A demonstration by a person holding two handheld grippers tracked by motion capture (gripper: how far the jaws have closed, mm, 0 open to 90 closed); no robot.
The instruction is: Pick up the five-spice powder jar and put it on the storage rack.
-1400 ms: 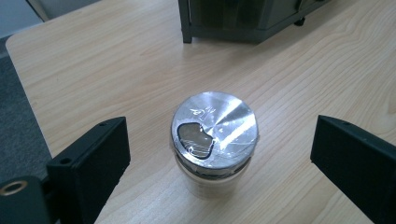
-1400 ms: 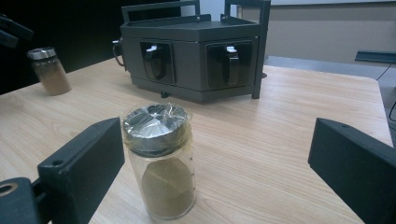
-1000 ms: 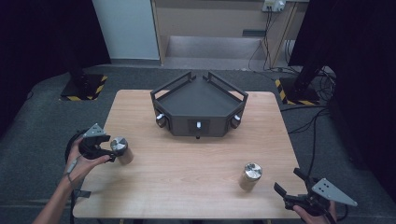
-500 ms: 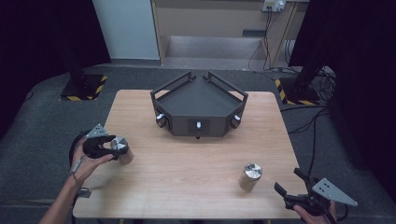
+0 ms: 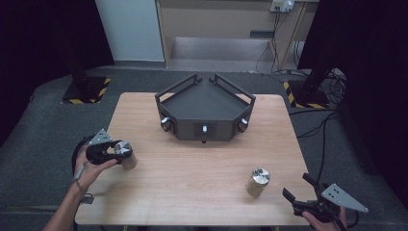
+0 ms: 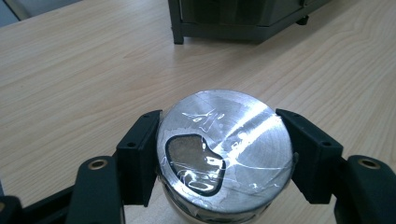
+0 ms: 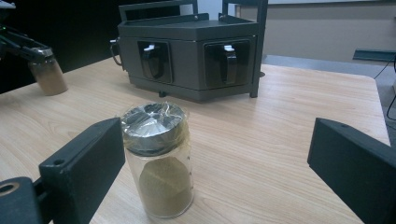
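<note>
Wooden light-grained table [image 5: 192, 178] has a dark metal angular tray unit [image 5: 204, 103] at the back. Left gripper [image 6: 224, 158] just clamped onto the foil-capped glass spice jar [image 6: 224, 149] at the left edge. Right gripper [image 7: 215, 168] sits wide open, holding nothing, with the second brown-powder glass jar [image 7: 159, 163] just beside one pad.
</note>
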